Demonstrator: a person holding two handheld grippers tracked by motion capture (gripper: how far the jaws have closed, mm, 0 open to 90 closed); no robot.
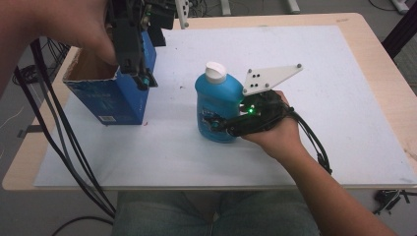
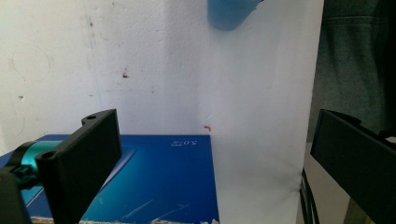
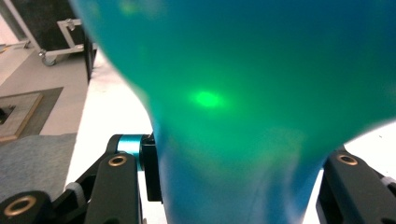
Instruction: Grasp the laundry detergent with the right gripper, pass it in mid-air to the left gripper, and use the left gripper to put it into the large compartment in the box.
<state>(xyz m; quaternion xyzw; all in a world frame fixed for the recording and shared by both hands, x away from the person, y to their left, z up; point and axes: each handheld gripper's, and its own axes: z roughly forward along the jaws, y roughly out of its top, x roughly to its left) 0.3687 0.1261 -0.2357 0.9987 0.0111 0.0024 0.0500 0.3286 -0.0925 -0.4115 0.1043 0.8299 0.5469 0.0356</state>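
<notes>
The blue bottle (image 1: 219, 105) with a white cap (image 1: 215, 72) stands upright near the middle of the white mat (image 1: 344, 98) on the table (image 1: 378, 44). The right gripper (image 1: 216, 123) comes at it from the right, and its jaws are squeezed tight on the bottle's lower part. In the right gripper view the bottle (image 3: 243, 93) sits right between the two black jaws, touching both, with a green light spot on it. A grey three-cornered plate (image 1: 268, 78) sticks up just behind the bottle. The person's right hand (image 1: 275, 130) wraps around that gripper.

To the left stands a blue box (image 1: 115, 96) with its top open, well apart from the bottle. The left gripper (image 1: 142, 81) hangs over the box's right edge. Its jaws are spread wide with nothing between them, and the box's blue side (image 2: 154, 182) shows below them.
</notes>
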